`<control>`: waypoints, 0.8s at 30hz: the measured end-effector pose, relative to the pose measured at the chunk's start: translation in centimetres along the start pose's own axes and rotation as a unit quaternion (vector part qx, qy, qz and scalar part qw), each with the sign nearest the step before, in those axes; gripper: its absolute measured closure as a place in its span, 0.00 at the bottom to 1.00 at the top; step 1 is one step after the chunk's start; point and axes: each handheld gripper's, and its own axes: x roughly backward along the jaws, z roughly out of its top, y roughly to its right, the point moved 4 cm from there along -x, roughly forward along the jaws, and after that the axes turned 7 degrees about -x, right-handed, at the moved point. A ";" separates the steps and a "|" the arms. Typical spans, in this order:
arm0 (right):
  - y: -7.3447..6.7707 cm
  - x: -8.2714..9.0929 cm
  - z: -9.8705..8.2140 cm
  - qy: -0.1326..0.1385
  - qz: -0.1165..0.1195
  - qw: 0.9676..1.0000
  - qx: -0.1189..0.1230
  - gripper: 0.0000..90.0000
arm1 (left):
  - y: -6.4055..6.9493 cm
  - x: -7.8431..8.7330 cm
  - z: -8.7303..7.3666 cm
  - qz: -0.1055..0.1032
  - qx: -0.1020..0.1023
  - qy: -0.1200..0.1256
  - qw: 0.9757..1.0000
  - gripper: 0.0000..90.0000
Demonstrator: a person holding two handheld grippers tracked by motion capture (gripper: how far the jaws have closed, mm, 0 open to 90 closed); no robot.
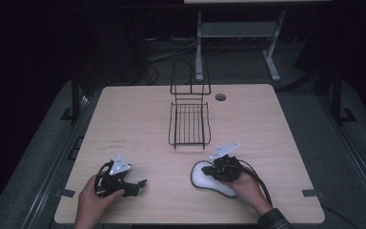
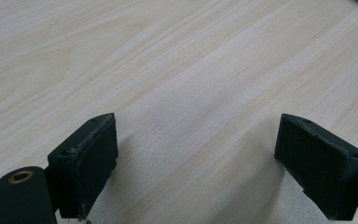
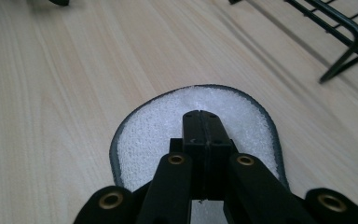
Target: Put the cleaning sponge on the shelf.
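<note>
White pad [image 1: 208, 177], oval with a dark bound edge and a pebbly white face, lay flat on the pale wood table [image 1: 133, 119] at about five o'clock from the table's middle, near the front edge. In the right gripper view the same pad [image 3: 149, 130] spread under and ahead of the jaws, its rounded end pointing to twelve o'clock.

The right gripper [image 1: 210, 169] rested over the pad, held in the person's right hand [image 1: 245, 183]. In its own view the right gripper [image 3: 204, 122] had both jaws pressed together, face to face, with no gap between them; whether any of the pad was pinched between them could not be told.

The left gripper [image 1: 140, 183] sat low at about seven o'clock on the table, held in the left hand [image 1: 93, 198], well apart from the pad. In its own view the left gripper [image 2: 196, 158] stood wide, with bare wood grain between the two jaws.

A black wire rack [image 1: 189, 125] stood at twelve o'clock from the pad, near the table's middle, its tall back rising at the far end. One corner of the rack [image 3: 349, 35] showed at two o'clock in the right gripper view. A small round hole [image 1: 220, 97] lay in the tabletop just beside the rack's far end.
</note>
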 end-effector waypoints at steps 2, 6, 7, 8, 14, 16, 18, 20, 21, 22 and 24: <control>0.3 0.2 -0.1 -0.001 -0.005 1.000 -0.004 1.00 | 0.0 0.0 0.0 0.000 0.000 0.000 1.000 0.14; 1.0 0.6 -0.3 0.001 -0.012 1.000 -0.010 1.00 | 0.0 0.0 0.0 0.000 0.000 0.000 1.000 0.14; 1.0 0.6 -0.3 0.001 -0.012 1.000 -0.010 1.00 | 0.0 0.0 0.0 0.000 0.000 0.000 1.000 0.14; 1.2 0.7 -0.3 0.000 -0.015 1.000 -0.013 1.00 | 0.0 0.0 0.0 0.000 0.000 0.000 1.000 0.14; 2.7 1.5 -0.8 0.003 -0.032 0.999 -0.027 1.00 | 0.0 0.0 0.0 0.000 0.000 0.000 1.000 0.14; 3.1 1.7 -0.9 0.003 -0.037 0.999 -0.032 1.00 | 0.0 0.0 0.0 0.000 0.000 0.000 1.000 0.14; 3.5 2.0 -1.1 0.002 -0.042 0.999 -0.034 1.00 | 0.0 0.0 0.0 0.000 0.000 0.000 1.000 0.14; 3.8 2.2 -1.2 0.002 -0.046 0.998 -0.041 1.00 | 0.0 0.0 0.0 0.000 0.000 0.000 1.000 0.14; 4.1 2.3 -1.3 0.004 -0.050 0.998 -0.042 1.00 | 0.0 0.0 0.0 0.000 0.000 0.000 1.000 0.14; 4.1 2.3 -1.3 0.004 -0.050 0.998 -0.042 1.00 | 0.0 0.0 0.0 0.000 0.000 0.000 1.000 0.14; 4.6 2.6 -1.5 0.006 -0.056 0.997 -0.048 1.00 | 0.0 0.0 0.0 0.000 0.000 0.000 1.000 0.14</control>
